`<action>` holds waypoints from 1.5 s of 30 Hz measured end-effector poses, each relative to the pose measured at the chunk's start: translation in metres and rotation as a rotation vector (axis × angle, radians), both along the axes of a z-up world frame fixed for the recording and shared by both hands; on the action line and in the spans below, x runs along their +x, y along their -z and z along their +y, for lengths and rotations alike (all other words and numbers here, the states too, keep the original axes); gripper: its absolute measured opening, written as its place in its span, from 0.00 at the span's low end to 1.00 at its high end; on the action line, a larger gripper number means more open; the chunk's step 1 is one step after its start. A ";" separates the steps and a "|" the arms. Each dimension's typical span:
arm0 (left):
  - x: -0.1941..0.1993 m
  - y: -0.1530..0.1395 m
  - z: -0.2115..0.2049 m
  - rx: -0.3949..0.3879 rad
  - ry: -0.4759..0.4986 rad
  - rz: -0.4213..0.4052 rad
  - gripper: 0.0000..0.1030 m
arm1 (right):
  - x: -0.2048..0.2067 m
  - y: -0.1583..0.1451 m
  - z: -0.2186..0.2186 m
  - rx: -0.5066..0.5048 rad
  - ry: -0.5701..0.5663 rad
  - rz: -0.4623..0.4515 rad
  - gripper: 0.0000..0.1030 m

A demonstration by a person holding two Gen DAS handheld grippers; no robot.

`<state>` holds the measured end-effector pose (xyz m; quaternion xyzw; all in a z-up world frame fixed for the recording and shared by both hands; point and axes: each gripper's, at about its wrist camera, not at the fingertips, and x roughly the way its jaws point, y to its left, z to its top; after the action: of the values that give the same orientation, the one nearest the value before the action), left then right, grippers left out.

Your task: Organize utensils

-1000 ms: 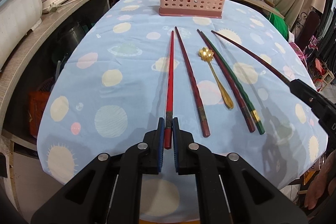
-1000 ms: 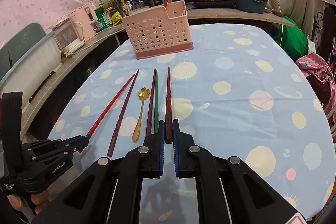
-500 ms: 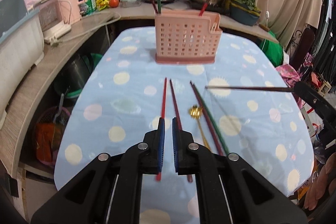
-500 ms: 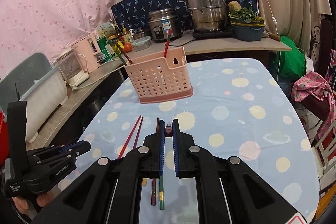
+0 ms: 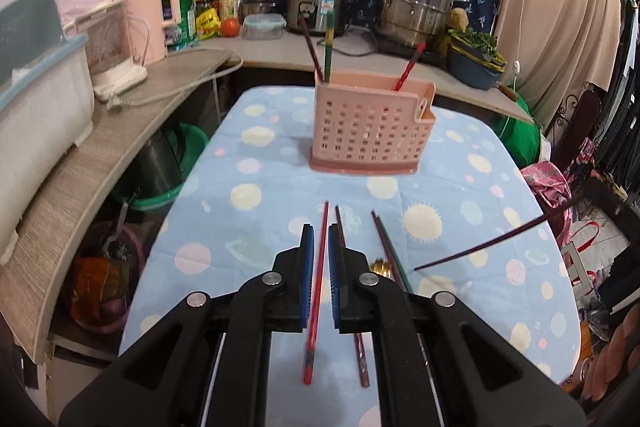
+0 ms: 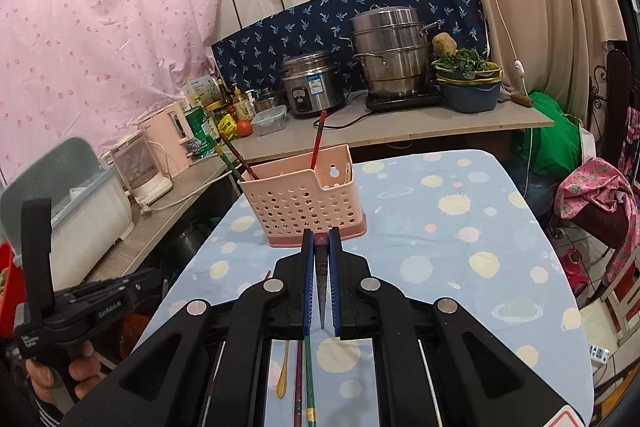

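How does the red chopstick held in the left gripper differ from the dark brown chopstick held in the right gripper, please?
The red chopstick is bright red; the dark brown chopstick is near black. The left gripper holds the red one pointing ahead towards the pink perforated basket; the right gripper holds the brown one pointing back, its tip crossing the blue spotted tablecloth sideways. Both are clamped and lifted off the table.

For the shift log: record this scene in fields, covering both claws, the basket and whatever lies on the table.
left claw: shut on red chopstick
right claw: shut on dark chopstick
pink basket: upright, three chopsticks standing inside
table: gold spoon, green chopstick, maroon chopstick, brown chopstick
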<state>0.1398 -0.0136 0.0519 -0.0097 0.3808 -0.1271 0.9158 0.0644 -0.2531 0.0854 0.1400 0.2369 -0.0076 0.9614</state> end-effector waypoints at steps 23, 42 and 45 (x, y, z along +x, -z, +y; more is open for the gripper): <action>-0.025 0.134 0.004 0.017 0.057 0.256 0.07 | -0.016 -0.003 0.001 0.014 0.024 -0.013 0.07; 0.005 -0.032 0.018 -0.110 0.041 -0.034 0.07 | 0.010 -0.043 -0.006 -0.016 -0.016 -0.091 0.07; 0.021 -0.063 0.011 -0.127 0.048 -0.087 0.07 | 0.025 -0.052 -0.008 -0.006 -0.030 -0.096 0.07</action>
<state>0.1611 -0.0024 0.1154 -0.0530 0.3321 -0.1732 0.9257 0.0897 -0.2616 0.1375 0.1337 0.1927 0.0127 0.9720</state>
